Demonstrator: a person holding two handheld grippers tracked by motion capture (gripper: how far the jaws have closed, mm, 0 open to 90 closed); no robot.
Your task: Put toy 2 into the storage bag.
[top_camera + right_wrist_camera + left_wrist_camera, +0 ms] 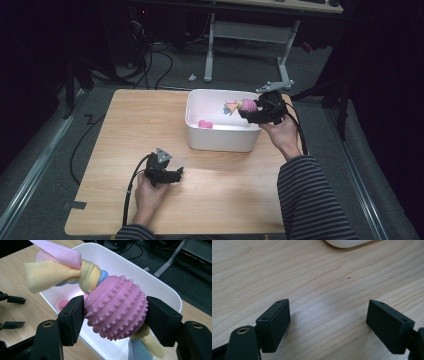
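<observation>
Wooden table (pixel 125 130): one white bin (pixel 220 137), two pink toys (pixel 116 311).

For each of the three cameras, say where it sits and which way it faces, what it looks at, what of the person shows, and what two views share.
High view: above the person's side, facing forward and down on the wooden table; both hands, striped sleeves, left gripper and right gripper show.
Left gripper view: rides the left gripper, looking down at bare tabletop between open jaws.
Right gripper view: rides the right gripper, looking across the white tub; jaws clamp the pink knobbly ball toy.
Shared: high and right gripper views both show tub, toy and a small pink thing inside.
</observation>
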